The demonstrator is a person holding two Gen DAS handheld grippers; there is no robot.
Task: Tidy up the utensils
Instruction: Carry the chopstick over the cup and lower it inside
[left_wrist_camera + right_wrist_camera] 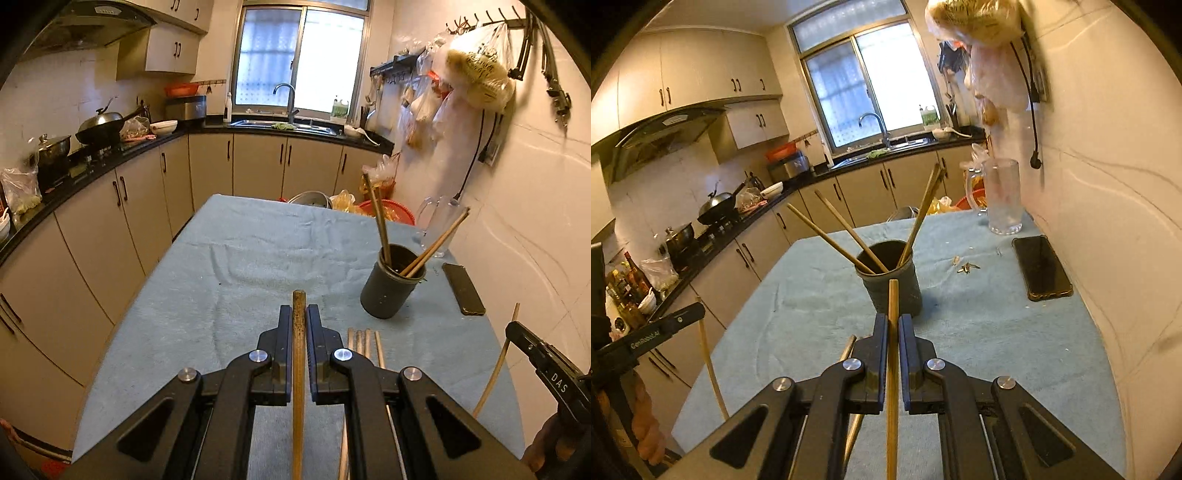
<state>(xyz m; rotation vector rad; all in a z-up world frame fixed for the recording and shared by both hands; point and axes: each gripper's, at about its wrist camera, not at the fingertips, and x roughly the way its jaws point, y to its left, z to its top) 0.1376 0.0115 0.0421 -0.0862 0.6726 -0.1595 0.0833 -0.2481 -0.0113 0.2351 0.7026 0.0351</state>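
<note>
My left gripper point(299, 312) is shut on a dark wooden chopstick point(298, 369) that runs along its fingers, raised above the blue-grey cloth point(229, 280). My right gripper point(893, 319) is shut on a paler chopstick point(892, 369), just short of the dark round holder point(892, 282). The holder point(391, 286) stands on the right half of the table with several chopsticks leaning out of it. Several loose chopsticks point(364, 343) lie on the cloth below my left gripper. The right gripper point(517, 332) shows at the left wrist view's right edge with its chopstick; the left gripper point(696, 308) shows at the right wrist view's left edge.
A black phone point(1041, 267) lies by the tiled wall, with a clear glass jug point(1003, 199) behind it. Small scraps point(966, 266) sit on the cloth near the holder. Kitchen cabinets run along the left, and a sink point(284, 123) under the window lies beyond the table's far edge.
</note>
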